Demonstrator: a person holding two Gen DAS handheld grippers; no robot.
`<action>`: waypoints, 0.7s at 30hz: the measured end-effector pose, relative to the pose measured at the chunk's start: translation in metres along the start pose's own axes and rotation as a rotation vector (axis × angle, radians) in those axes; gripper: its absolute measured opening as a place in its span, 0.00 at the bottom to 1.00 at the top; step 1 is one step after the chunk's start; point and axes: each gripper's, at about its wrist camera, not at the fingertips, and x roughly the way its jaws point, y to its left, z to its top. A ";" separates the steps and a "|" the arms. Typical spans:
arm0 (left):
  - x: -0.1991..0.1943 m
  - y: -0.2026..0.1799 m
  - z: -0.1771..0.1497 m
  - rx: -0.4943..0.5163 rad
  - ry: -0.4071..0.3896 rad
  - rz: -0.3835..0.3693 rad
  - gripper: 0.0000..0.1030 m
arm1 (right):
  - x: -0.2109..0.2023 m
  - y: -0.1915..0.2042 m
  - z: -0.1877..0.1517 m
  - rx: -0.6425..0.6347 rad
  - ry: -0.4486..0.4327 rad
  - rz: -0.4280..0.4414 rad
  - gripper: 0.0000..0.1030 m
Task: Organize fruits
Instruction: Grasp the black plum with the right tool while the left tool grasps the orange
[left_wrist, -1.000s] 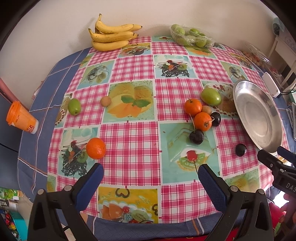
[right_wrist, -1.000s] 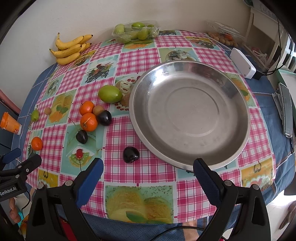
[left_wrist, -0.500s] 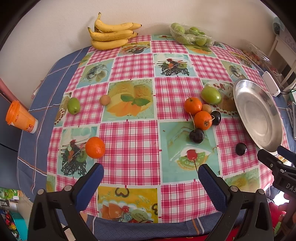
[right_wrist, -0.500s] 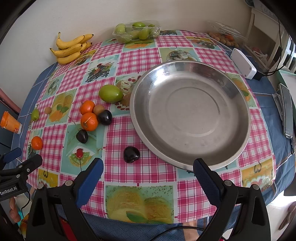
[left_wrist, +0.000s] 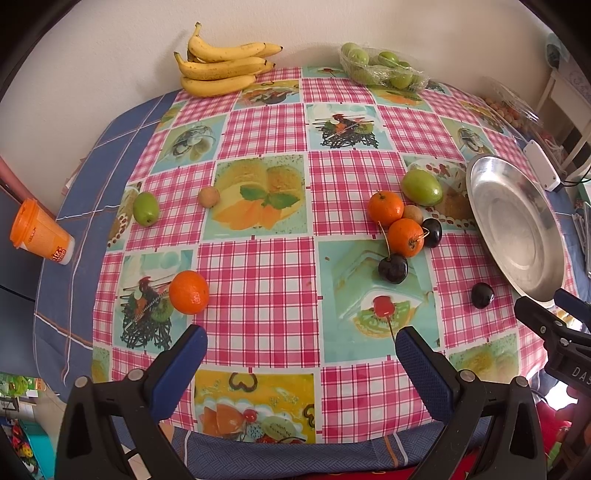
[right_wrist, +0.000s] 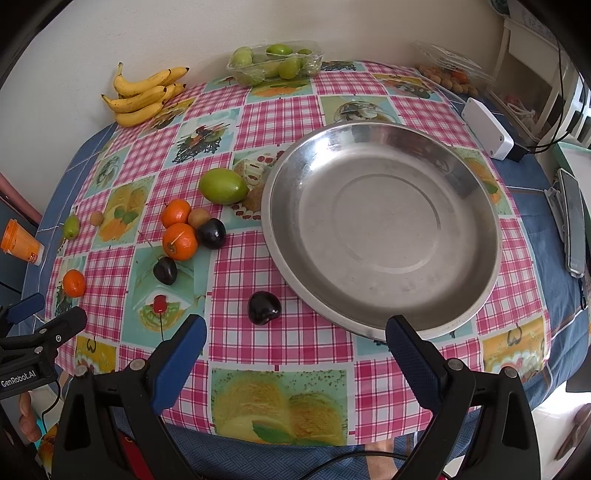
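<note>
While both grippers (left_wrist: 301, 354) (right_wrist: 295, 343) hover spread wide and empty, metal plate (right_wrist: 380, 236) bare, perhaps plums (right_wrist: 263, 308) beside it

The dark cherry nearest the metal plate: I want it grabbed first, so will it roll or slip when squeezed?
The dark cherry looks round and glossy, so it may slip between the pads. It seems soft, so squeeze gently. A nudge would probably roll it across the smooth tablecloth.

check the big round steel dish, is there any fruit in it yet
No, the round stainless steel dish holds nothing; the nearest fruit, a dark cherry, lies on the checked tablecloth beside its rim.
</note>
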 end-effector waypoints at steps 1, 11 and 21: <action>0.000 0.000 0.000 0.000 0.000 0.000 1.00 | 0.000 0.000 0.000 -0.001 0.001 0.000 0.95; 0.001 -0.001 0.001 -0.001 0.010 -0.005 1.00 | 0.001 0.001 0.000 -0.006 0.004 0.000 0.95; 0.008 0.003 0.004 -0.010 0.045 -0.047 1.00 | 0.002 -0.001 0.000 0.003 0.003 0.020 0.95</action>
